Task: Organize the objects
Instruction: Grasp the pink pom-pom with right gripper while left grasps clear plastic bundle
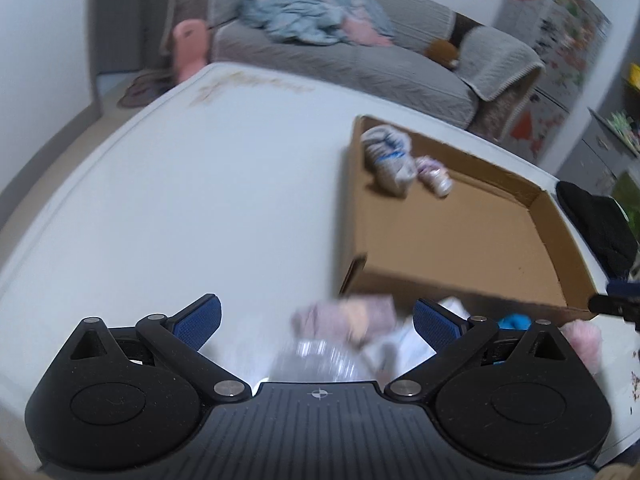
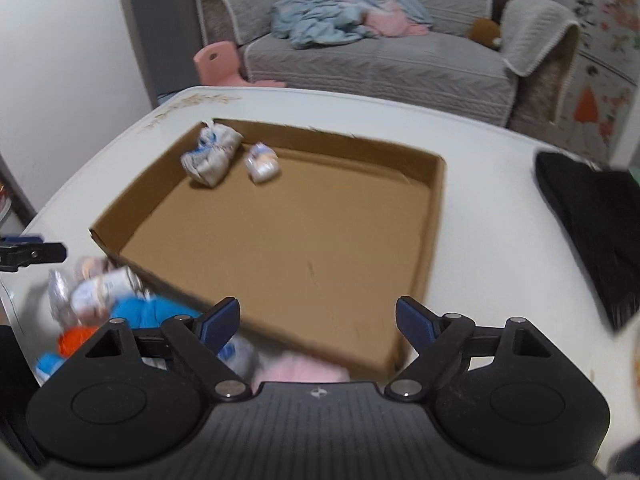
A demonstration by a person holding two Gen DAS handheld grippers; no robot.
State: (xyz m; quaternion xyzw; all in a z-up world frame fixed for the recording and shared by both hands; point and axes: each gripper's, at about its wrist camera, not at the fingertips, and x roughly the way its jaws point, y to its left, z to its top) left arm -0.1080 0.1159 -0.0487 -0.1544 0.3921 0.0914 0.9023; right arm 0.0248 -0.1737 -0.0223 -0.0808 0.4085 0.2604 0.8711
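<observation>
Well, sock pile (image 1: 348,332) blurred — part hidden behind left gripper (image 1: 318,318).

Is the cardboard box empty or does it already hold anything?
Not empty: the cardboard box holds two rolled sock bundles in its far left corner; the rest of its floor is bare.

One cardboard box (image 2: 432,208), two rolled sock bundles (image 2: 212,156)
</observation>
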